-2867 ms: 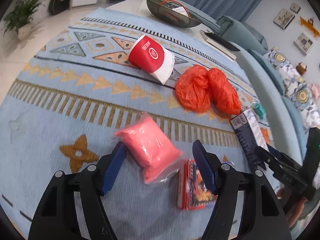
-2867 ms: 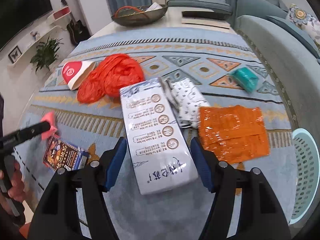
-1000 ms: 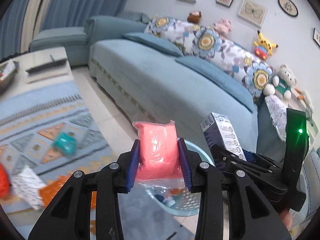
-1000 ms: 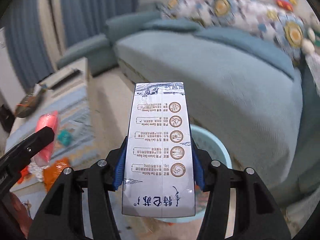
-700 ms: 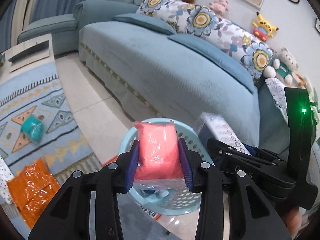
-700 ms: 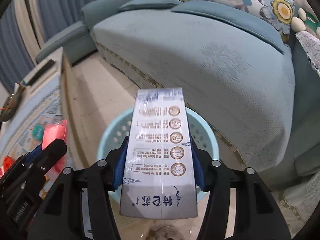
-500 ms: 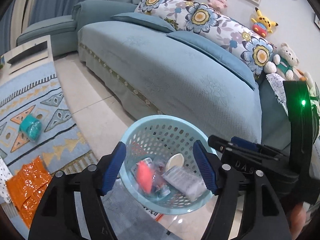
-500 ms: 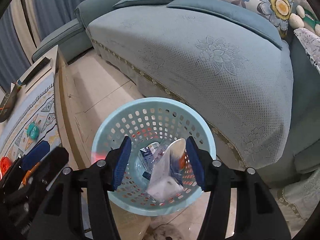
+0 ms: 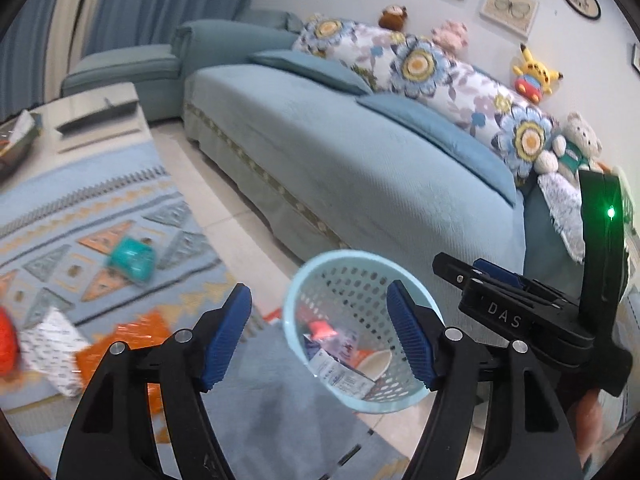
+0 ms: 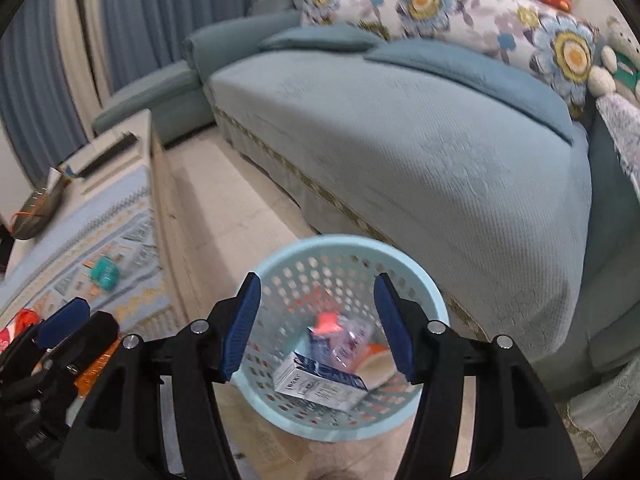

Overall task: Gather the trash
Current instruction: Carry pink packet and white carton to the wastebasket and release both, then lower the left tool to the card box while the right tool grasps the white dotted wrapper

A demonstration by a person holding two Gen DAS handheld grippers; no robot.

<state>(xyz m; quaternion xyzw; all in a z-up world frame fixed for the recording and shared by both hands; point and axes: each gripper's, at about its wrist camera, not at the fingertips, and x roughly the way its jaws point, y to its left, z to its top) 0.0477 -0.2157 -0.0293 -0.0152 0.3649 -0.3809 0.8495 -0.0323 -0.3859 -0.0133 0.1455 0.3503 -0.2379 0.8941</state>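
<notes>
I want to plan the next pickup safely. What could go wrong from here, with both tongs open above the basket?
1. The light blue basket stands close beside the sofa; a swinging arm could tip it and spill the carton.
2. The left tongs and right tongs hang close together; they may collide when turning back.
3. The teal packet and orange wrapper remain on the rug and could be missed.

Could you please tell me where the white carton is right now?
The white carton lies inside the light blue basket on the floor in front of the sofa, beside the pink packet. In the right wrist view it sits low in the centre.
</notes>
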